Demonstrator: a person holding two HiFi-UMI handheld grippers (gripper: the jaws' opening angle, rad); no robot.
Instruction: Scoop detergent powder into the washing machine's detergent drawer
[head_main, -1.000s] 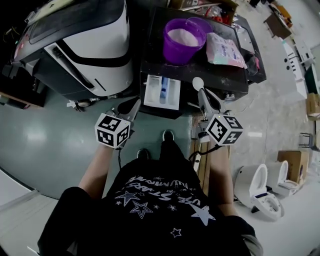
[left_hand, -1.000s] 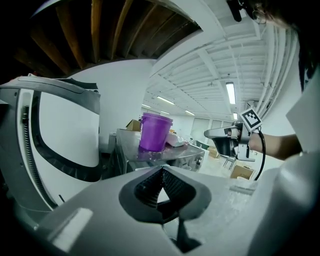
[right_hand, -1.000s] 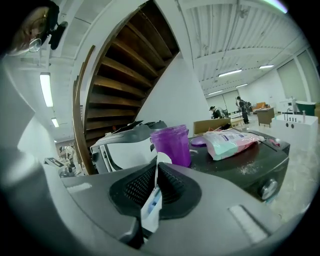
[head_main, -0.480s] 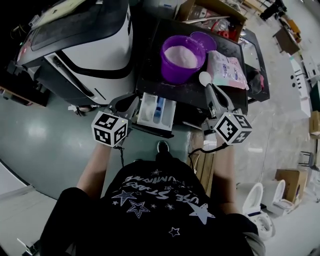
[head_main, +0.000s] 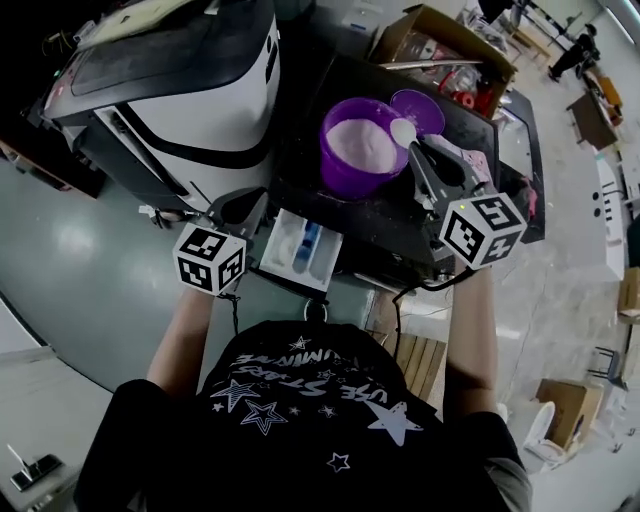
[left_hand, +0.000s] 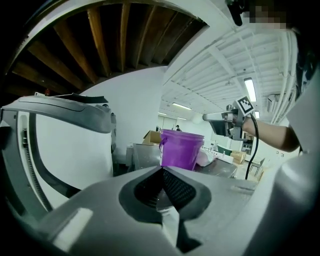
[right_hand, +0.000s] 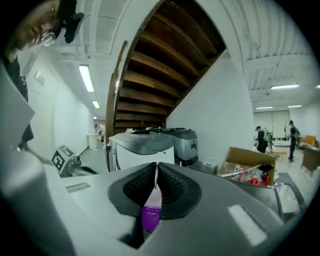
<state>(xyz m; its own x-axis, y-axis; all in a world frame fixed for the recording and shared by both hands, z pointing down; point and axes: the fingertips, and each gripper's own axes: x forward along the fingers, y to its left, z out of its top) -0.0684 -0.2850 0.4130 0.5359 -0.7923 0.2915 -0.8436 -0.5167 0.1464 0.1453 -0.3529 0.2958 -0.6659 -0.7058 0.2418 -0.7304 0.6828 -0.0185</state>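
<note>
- Two jaws of the right gripper (right_hand: 156, 175) are pressed tight on the thin white handle of a scoop (head_main: 403, 132). The scoop's round cup hangs over the purple bucket (head_main: 338, 172).
- Both jaws of the left gripper (left_hand: 162, 172) are pressed together, and I see nothing between them. It waits just beside the detergent drawer (head_main: 297, 250).
- Lots of pale detergent powder (head_main: 362, 140) sits in the bucket, so that is where the scoop has to dip.
- The drawer is pulled open. It sticks out below the front edge of the black top (head_main: 400, 220) that the bucket stands on. It is lower than the bucket and off to its left.
- A big white machine (head_main: 180, 90) stands next to the black top, on the left gripper's side.
- I think the scoop is light and stiff, so a firm pinch far back on the handle should do.
- The powder is loose and will slide off if the cup tips. I would keep the cup flat on the way from the bucket to the drawer.
- The handle is thin and smooth, so it could twist in the jaws if the cup is too full. A small heap looks safer.
</note>
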